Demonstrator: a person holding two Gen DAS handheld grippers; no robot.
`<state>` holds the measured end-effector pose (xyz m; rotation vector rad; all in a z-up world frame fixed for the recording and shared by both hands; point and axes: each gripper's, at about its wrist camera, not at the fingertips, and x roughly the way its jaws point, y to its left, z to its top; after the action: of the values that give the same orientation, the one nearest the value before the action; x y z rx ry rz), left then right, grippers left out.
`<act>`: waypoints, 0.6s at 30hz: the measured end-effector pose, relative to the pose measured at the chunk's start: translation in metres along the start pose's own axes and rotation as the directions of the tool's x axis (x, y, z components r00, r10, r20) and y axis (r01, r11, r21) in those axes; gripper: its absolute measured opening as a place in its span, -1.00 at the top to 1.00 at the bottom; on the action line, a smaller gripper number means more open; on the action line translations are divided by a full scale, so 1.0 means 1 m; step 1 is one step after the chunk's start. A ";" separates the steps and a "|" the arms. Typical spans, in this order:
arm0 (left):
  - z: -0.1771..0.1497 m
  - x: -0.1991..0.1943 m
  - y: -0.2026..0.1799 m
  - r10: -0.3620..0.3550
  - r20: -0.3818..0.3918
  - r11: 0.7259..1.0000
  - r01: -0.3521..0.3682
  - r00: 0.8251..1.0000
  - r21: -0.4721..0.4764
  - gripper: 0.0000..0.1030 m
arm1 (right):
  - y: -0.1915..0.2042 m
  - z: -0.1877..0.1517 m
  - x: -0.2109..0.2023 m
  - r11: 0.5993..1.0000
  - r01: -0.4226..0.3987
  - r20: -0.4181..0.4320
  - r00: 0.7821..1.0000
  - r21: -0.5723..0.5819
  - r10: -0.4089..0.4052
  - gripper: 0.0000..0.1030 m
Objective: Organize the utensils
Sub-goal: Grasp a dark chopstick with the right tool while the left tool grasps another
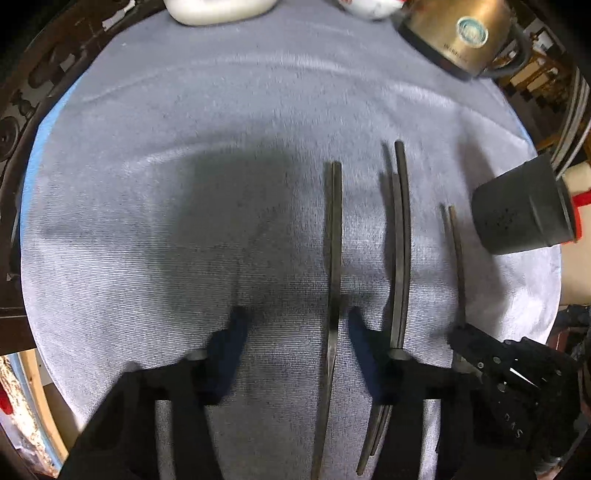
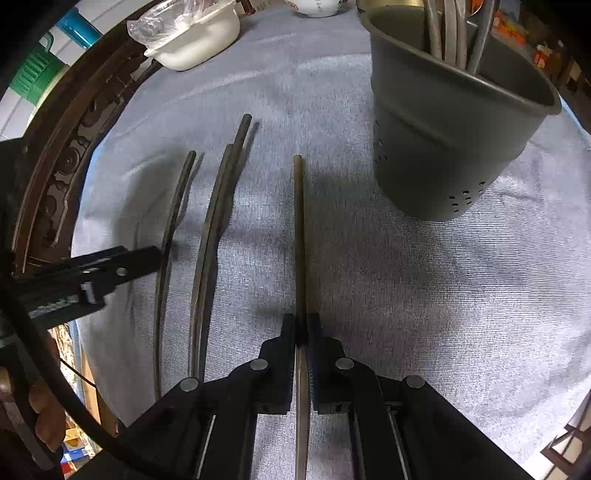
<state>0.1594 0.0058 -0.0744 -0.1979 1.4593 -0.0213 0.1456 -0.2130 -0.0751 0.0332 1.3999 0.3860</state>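
Right gripper [image 2: 303, 332] jaws clamp 1 slim dark chopstick [image 2: 299, 221]; left gripper [image 1: 295, 332] jaws straddle another, apart. Lift level toward grey perforated plastic holder [image 2: 443, 147].

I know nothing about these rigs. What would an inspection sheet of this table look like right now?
Surface: grey-blue cloth covers the table, lightly creased.
Job's things: grey holder stands upright with utensils already in it; four dark chopsticks lie on the cloth: held chopstick, chopstick pair, single chopstick.
Clutter: white bowl with plastic wrap, gold kettle, white cup, all at the far edge.
Grippers: right gripper is shut on the held chopstick; left gripper is open, straddling the single chopstick.
Cables: black cable beside the left gripper.
Surroundings: carved dark wooden rim; beyond it, blurred.
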 end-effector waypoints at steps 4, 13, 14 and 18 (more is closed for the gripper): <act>0.004 0.006 -0.003 -0.005 -0.051 0.999 0.007 0.999 0.041 0.89 | -0.007 0.002 -0.006 1.000 -0.008 -0.005 1.000 -0.014 0.008 0.84; 0.004 0.012 0.006 -0.001 -0.126 0.995 0.014 0.992 0.100 0.88 | -0.012 0.015 0.000 0.999 -0.008 -0.088 0.996 -0.035 0.005 0.82; 0.005 0.013 0.005 -0.002 -0.131 0.995 0.015 0.991 0.103 0.86 | -0.009 0.019 0.003 0.999 -0.003 -0.103 0.995 -0.035 -0.001 0.82; 0.009 0.011 0.002 0.000 -0.137 0.988 0.020 0.991 0.150 0.64 | 0.000 0.026 0.007 0.997 0.038 -0.167 0.985 -0.066 -0.049 0.81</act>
<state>0.1693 0.0070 -0.0850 -0.0810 1.5866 -0.1559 0.1717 -0.2058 -0.0775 -0.0837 1.5524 0.4034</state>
